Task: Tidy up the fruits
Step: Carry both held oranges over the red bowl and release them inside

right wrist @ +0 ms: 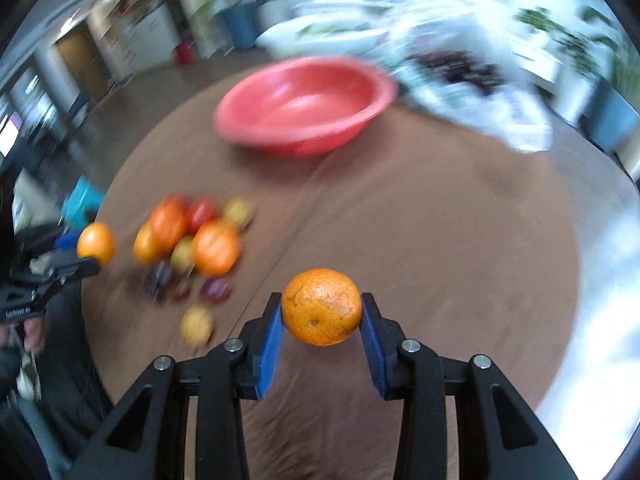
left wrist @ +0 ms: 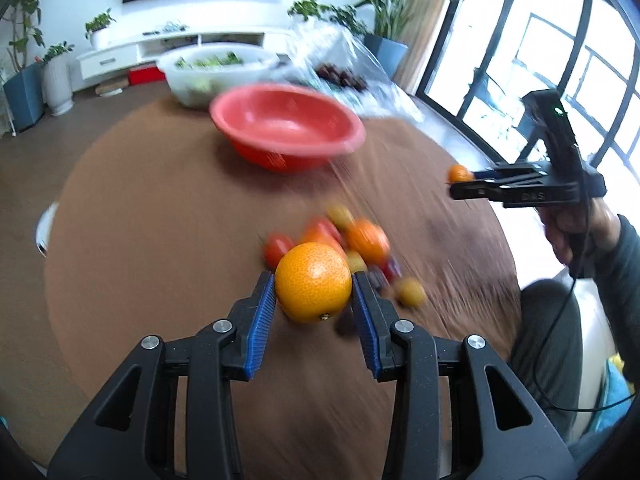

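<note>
An orange (left wrist: pixel 313 282) is held above the brown table, a second orange (right wrist: pixel 322 306) likewise. The remaining fruits (right wrist: pixel 192 248) are heaped near an empty red bowl (right wrist: pixel 304 104).

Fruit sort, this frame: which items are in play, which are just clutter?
In play:
- orange in left gripper
- orange in right gripper
- fruit pile on the brown table
- red bowl, nothing in it

Clutter:
- white tub of greens
- clear plastic bag with dark fruit
- potted plants
</note>
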`<state>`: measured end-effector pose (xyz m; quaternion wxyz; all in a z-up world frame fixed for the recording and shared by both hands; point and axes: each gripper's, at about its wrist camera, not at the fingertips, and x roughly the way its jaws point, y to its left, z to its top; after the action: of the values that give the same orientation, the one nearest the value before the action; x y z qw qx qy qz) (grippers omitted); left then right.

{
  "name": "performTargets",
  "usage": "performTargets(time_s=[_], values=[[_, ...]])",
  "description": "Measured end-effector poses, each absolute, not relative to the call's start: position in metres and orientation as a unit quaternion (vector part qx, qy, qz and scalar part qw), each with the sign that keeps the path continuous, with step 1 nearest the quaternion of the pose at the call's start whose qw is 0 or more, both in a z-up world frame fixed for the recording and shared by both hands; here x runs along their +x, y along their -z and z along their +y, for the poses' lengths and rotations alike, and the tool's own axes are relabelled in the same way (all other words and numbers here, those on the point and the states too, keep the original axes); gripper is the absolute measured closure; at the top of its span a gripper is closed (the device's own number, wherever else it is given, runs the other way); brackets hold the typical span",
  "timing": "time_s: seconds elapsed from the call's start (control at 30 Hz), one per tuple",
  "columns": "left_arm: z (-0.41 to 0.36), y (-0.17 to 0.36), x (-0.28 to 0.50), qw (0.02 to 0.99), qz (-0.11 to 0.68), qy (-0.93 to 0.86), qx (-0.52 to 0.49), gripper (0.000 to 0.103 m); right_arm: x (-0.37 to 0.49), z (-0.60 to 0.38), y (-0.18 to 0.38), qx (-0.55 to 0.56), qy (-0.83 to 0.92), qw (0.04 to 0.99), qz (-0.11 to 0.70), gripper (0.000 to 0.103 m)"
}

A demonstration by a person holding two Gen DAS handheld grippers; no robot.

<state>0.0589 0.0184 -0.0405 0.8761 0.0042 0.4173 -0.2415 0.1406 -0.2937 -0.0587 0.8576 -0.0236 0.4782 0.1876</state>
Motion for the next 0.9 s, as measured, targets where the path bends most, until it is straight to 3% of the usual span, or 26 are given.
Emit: performTargets(time_s=[0.3, 0.53, 0.9], values=[[-0.012, 0.013, 0.185, 0.889, 0.394, 0.215, 0.089, 0.067, 0.205, -0.253, 0.008, -0.001, -0.211, 0.886, 0.413, 0.063], [-0.043, 0.037, 0.253, 0.869, 0.425, 0.222, 0.125, 0.067, 0.256, -0.215, 0.036, -0.049, -0.204, 0.870, 0.445, 0.063], [-0.077, 0.084, 0.301, 0.825, 0.481, 0.244, 0.166, 0.067, 0.302, -0.192, 0.073, -0.130, -0.224, 0.834, 0.488, 0.063]])
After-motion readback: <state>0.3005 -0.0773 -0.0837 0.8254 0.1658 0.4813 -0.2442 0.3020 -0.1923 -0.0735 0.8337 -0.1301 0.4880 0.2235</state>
